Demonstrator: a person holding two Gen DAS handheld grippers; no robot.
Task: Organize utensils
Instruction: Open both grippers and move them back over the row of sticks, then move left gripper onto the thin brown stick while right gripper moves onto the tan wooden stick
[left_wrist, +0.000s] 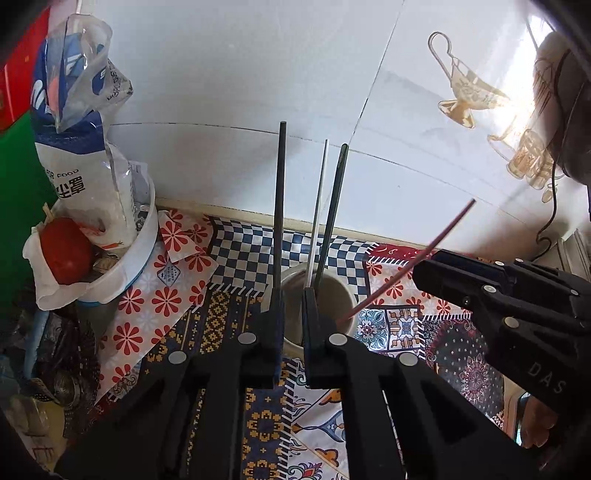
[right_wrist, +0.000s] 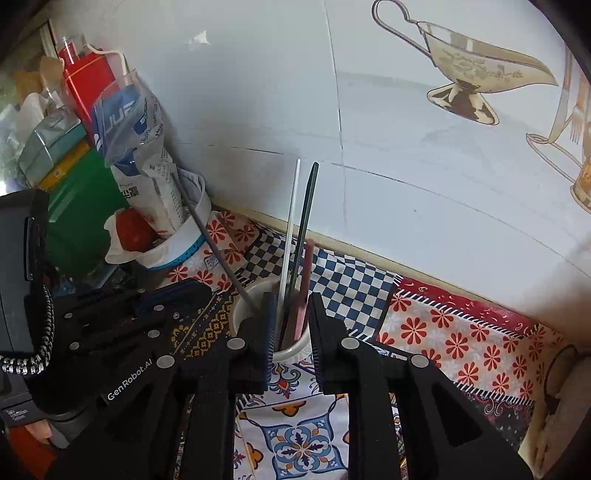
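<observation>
both grippers hung over the white cup (right_wrist: 291, 345) that stood on the patchwork cloth (right_wrist: 461, 332) near the back edge of the counter, close to the tiled wall (right_wrist: 406, 110). in the right wrist view the right gripper (right_wrist: 291, 332) had its jaws apart, and the red chopstick (right_wrist: 301, 295) stood between them inside the cup with no pad pressing on it, beside the white chopstick (right_wrist: 290, 229) and a dark green one (right_wrist: 306, 221). the left gripper (left_wrist: 293, 328) showed only a narrow gap; the dark grey chopstick (left_wrist: 279, 206) ran up along its left finger, and i could not tell whether a pad gripped it. to do this step well, i judged, each stick should be let go only once its tip rested in the cup, and the grippers drawn straight up so they did not catch the leaning sticks or tip the cup. towards the left edge stood a white tub (left_wrist: 129, 258) with a tomato (left_wrist: 66, 249) and a plastic bag (left_wrist: 85, 158), near enough to be knocked.
</observation>
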